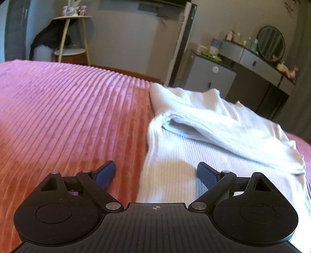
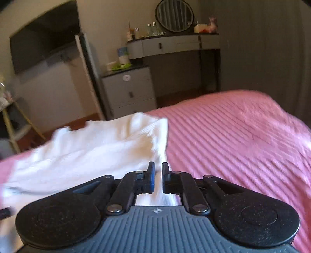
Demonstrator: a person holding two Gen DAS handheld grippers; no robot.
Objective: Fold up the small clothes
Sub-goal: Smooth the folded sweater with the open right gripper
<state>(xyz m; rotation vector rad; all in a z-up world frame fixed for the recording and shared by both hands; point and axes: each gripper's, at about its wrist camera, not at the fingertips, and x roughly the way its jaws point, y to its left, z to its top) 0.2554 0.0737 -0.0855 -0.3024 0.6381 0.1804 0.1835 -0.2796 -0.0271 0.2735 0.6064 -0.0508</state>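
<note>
Mid-fold. White ribbed knit garment (image 1: pixel 204 136) lying partly doubled over on pink ribbed bedspread (image 1: pixel 68 109). Left gripper (image 1: pixel 156 175) spread wide over near hem, holding nothing. Right gripper (image 2: pixel 158 175) nearly together, seemingly pinching garment's edge. Next, probably: carry edge across, release.

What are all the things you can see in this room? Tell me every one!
garment: one, white, partly folded, on the bed
bedspread: one, pink, ribbed, under the garment
dressing table: one, grey, against the far wall
round mirror: one, dark-framed, on the dressing table
bottles: several, small, beside the mirror
drawer cabinet: one, grey, next to the dressing table
screen: one, dark, on the wall
side stand: one, pale, two round shelves
left tool: one, black, blue pads, open above the garment's edge
right tool: one, black, nearly closed, white cloth in the gap
</note>
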